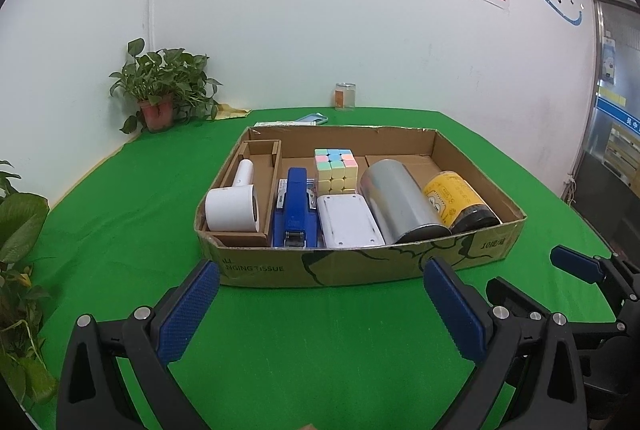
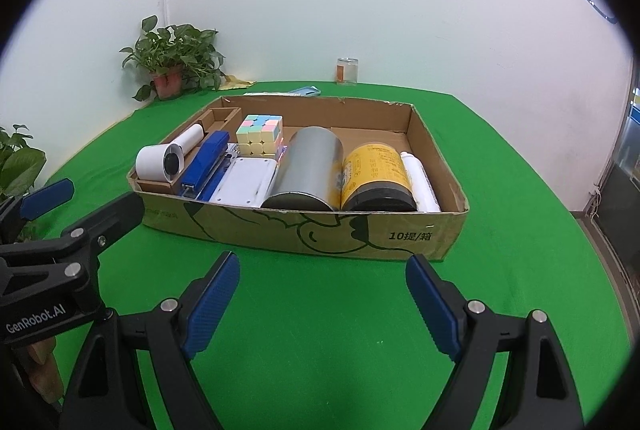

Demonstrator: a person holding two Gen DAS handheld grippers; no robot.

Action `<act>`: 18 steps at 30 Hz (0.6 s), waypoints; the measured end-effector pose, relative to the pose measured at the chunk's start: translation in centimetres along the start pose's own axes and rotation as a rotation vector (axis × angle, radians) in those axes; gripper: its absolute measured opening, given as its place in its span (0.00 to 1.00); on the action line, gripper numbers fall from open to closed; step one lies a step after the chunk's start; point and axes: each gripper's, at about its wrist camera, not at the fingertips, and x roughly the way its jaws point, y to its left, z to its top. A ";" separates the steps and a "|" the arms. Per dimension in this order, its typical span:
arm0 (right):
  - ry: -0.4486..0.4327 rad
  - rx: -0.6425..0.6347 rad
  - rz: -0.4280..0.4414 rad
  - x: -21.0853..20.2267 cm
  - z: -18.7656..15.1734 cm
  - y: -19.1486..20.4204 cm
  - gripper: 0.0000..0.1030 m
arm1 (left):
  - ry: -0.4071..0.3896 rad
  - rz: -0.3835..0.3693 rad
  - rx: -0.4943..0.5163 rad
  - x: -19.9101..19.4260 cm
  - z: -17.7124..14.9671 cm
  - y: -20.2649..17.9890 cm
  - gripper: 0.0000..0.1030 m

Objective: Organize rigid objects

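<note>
One shallow cardboard tray (image 1: pixel 352 272) on a green table (image 1: pixel 120 230), holding a single row of rigid objects side by side. Farthest left, one white hair dryer (image 1: pixel 233 207) in its own small cardboard insert (image 1: pixel 265 165); next to it one blue stapler (image 1: pixel 296 207), then one white flat device (image 1: pixel 348 222) with one pastel puzzle cube (image 1: pixel 335 169) behind it. Further right, two cans lying on their sides and touching: one silver can (image 1: pixel 396 205) and one yellow can (image 1: pixel 456 201) with a black end. Beside the yellow can, against the right wall, one white bottle (image 2: pixel 418 179), seen only from the right wrist. Two grippers, both near the tray's front wall, neither touching it: left gripper (image 1: pixel 320 310) spread wide and empty, right gripper (image 2: pixel 322 304) likewise spread wide and empty. Beyond the tray, one glass jar (image 1: pixel 345 96), one blue phone (image 1: pixel 312 118), one potted plant (image 1: pixel 162 89) in the corner.
</note>
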 end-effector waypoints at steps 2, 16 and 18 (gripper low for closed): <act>0.000 0.003 -0.003 0.0 0.0 0.0 0.83 | -0.003 -0.001 0.010 0.1 0.0 0.0 1.00; 0.022 0.005 -0.016 0.9 -0.7 0.0 0.83 | 0.021 -0.028 0.015 1.0 -0.3 0.4 1.00; 0.028 0.003 -0.019 1.0 -0.9 -0.1 0.83 | 0.021 -0.033 0.017 1.2 -0.3 0.4 1.00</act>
